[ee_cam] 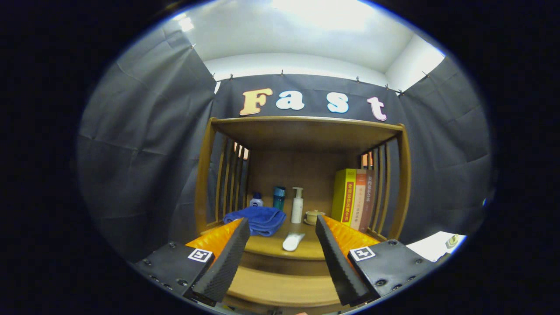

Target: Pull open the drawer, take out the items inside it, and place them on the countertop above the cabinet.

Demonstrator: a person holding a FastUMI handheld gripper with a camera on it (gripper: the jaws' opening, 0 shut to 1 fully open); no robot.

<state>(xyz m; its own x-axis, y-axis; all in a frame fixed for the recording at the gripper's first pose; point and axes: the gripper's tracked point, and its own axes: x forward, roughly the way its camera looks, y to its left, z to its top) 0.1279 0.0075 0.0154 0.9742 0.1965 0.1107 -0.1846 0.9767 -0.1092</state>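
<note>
Fingers of hand-held gripper (pixel 282 245) wide apart, empty. Beyond them on tabletop (pixel 280 250): 1 towel (pixel 256 220), 1 white tube (pixel 292 241), 3 bottles (pixel 297 205), 1 cup (pixel 313 216), 3 books (pixel 355 199). Drawer not visible.

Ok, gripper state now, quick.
Gripper: open, holding nothing; fingers spread apart, with the white tube on the countertop just ahead between them.

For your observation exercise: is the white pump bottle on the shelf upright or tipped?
Upright: the pump bottle stands on its base, nozzle on top, beyond the open tool.
</note>
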